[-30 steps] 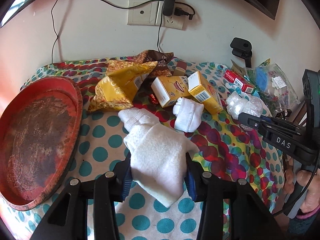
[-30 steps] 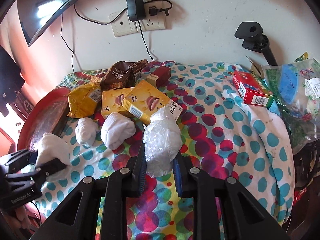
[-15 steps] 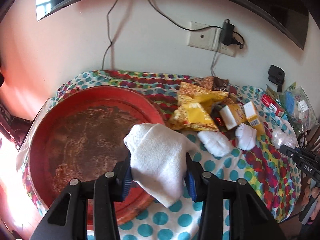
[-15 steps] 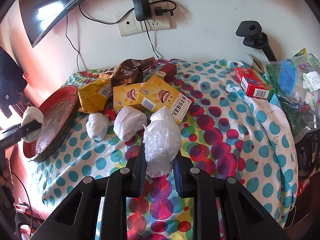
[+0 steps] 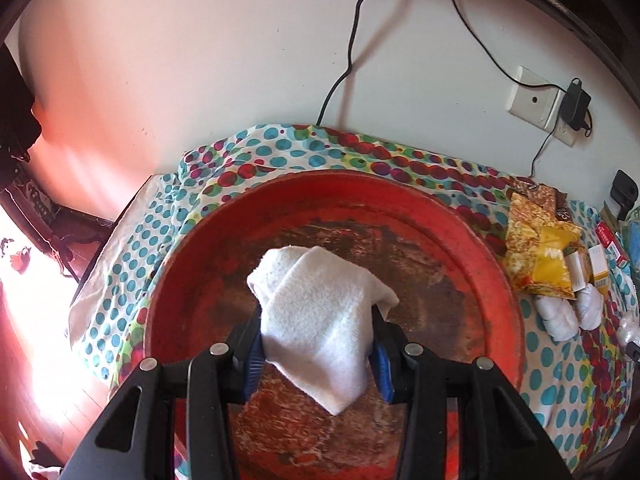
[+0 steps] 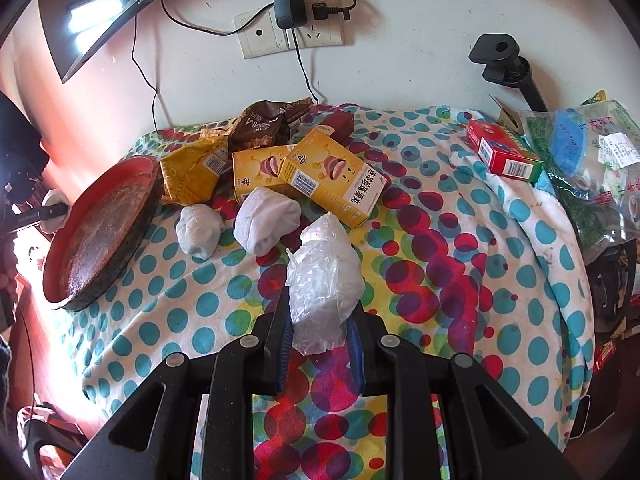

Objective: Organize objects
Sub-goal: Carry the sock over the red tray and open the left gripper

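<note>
The left gripper point(image 5: 318, 354) clamps a white terry sock point(image 5: 320, 320), folded into a thick wad with one pointed corner drooping at 6 o'clock; its blue pads point(image 5: 256, 360) press both sides. The sock hangs over the middle of a round red tray point(image 5: 496, 280), whose floor is worn brown and scuffed. The right gripper point(image 6: 320, 344) is closed on a crumpled clear plastic bag point(image 6: 322, 280) above the dotted tablecloth point(image 6: 440, 240).

At 11 o'clock of the bag lie two more rolled white socks point(image 6: 266, 218), side by side on the cloth. Just past them, two yellow boxes point(image 6: 332, 176) overlap, with a yellow snack packet point(image 6: 192, 172) and a brown wrapper point(image 6: 264, 122) farther back. A red box point(image 6: 502, 152) sits at 2 o'clock. The white wall behind carries a socket plate point(image 6: 292, 34) with a black charger point(image 6: 287, 6) plugged in.
</note>
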